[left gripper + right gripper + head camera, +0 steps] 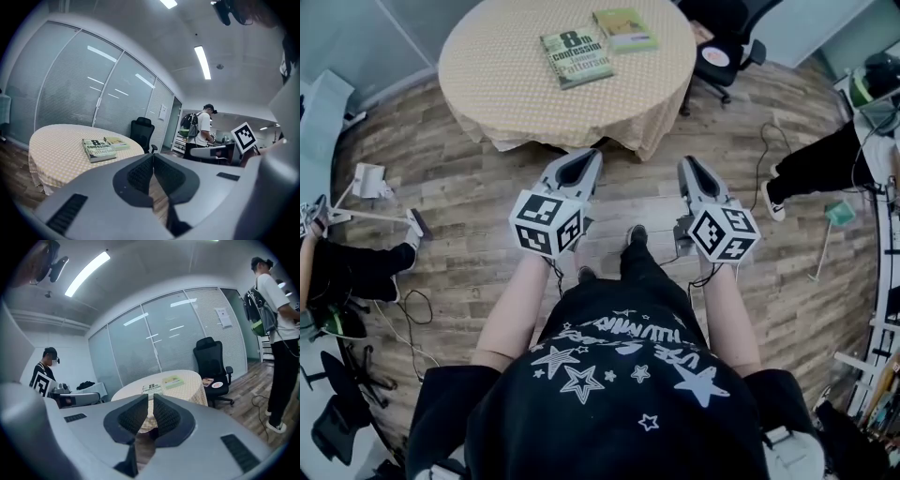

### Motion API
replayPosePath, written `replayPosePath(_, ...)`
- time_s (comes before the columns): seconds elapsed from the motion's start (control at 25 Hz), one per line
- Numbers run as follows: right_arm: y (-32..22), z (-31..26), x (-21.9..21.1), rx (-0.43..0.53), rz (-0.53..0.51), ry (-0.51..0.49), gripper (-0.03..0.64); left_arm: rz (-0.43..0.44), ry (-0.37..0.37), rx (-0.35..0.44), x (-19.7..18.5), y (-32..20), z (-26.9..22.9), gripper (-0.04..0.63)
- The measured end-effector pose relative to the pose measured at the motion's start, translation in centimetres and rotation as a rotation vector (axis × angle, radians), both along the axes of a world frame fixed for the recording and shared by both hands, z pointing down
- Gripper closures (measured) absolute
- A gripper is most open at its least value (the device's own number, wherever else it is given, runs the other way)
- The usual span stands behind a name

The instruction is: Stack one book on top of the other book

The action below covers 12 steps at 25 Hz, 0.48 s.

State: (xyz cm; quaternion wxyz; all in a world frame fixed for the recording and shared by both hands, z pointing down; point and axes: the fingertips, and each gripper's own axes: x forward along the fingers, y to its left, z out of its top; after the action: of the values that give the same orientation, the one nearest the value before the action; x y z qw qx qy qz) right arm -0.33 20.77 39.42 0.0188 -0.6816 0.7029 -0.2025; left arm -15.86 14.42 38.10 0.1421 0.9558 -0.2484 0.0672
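The larger book (576, 56) reads "8th confession" and "Patterson" on its cover.

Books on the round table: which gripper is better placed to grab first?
Left, marginally. The left gripper points almost straight at the large grey-green paperback; the right gripper sits right of both it and the small yellow-green book. Both shut, short of the round beige-clothed table.

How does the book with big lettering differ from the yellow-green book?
The lettered book is larger and looks thicker than the yellow-green book. Its cover is pale with bold dark print; the yellow-green book's is mostly plain colour. The lettered book lies nearer the person, the yellow-green book behind it. Both lie flat, closed, unstacked on the round table.
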Motion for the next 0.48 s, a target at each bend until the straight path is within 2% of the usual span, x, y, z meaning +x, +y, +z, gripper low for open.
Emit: replayPosePath(0.48, -6.6, -0.5, 5.8, 0.047, -0.103, -0.014, 0.569, -0.075, -0.045, 0.04, 7.1, -5.3, -0.9, 0.584)
